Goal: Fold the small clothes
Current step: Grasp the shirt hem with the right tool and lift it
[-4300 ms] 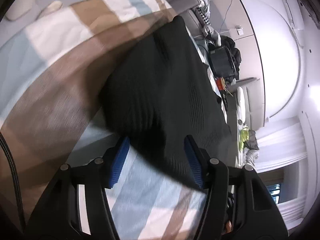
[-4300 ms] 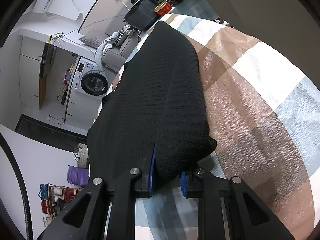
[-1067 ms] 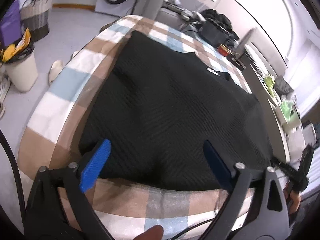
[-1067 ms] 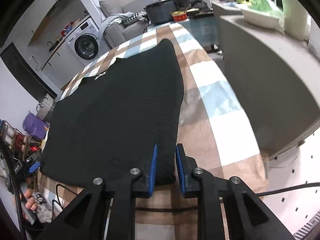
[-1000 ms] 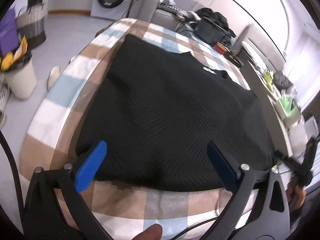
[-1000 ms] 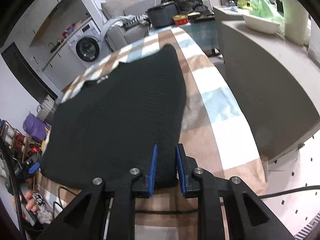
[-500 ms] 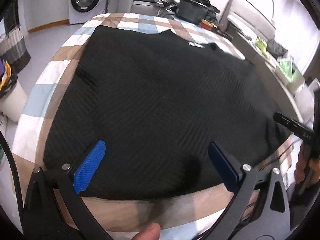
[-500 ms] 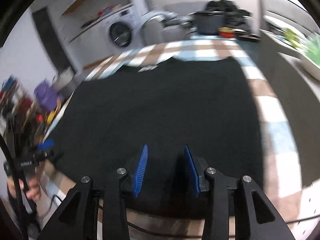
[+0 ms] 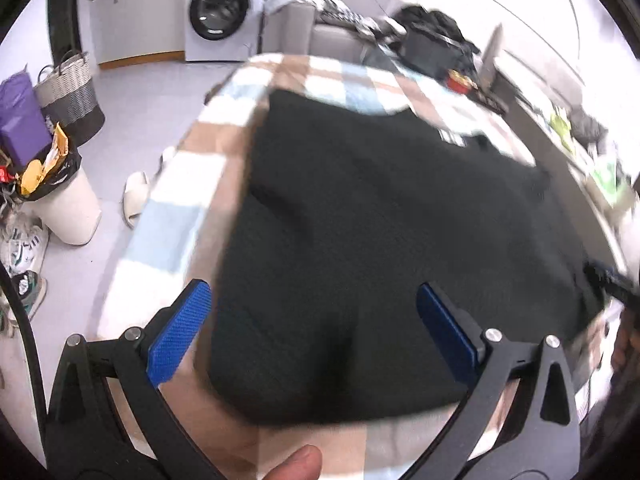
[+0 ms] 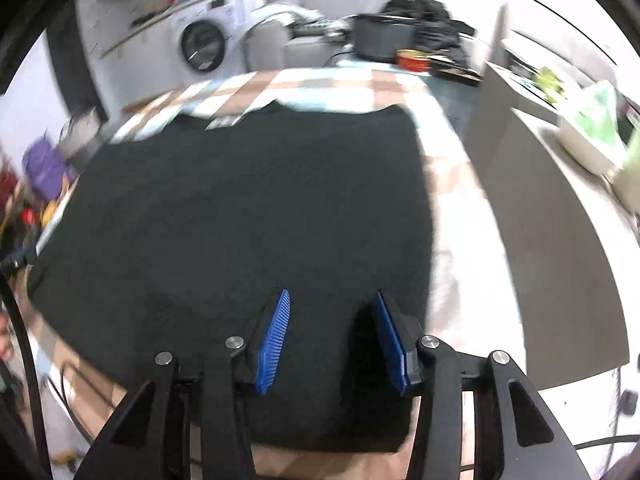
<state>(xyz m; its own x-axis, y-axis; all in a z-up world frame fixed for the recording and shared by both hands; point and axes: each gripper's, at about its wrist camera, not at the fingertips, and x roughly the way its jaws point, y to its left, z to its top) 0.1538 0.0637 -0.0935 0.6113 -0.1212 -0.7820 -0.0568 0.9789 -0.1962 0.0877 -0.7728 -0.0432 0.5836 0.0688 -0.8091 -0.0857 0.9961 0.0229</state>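
A black knit garment (image 9: 380, 240) lies spread flat on the checked tablecloth (image 9: 176, 216), neck label at the far end. My left gripper (image 9: 312, 296) hangs wide open above the near left part of the hem, with only flat cloth seen between its blue pads. In the right wrist view the same garment (image 10: 240, 208) fills the table. My right gripper (image 10: 331, 296) is over its near right part; its jaws are opening, and the pads press on nothing. Both views are motion-blurred.
A washing machine (image 9: 218, 8), a bagged bin (image 9: 60, 200) and slippers (image 9: 134, 196) stand on the floor to the left. A grey counter (image 10: 560, 260) runs along the table's right side. A red bowl (image 10: 412, 60) and dark clutter sit at the far end.
The right gripper, shut on the garment's near right corner a second ago, has let go and opened, shifting left over the cloth. The left gripper stayed open and swung a little sideways.
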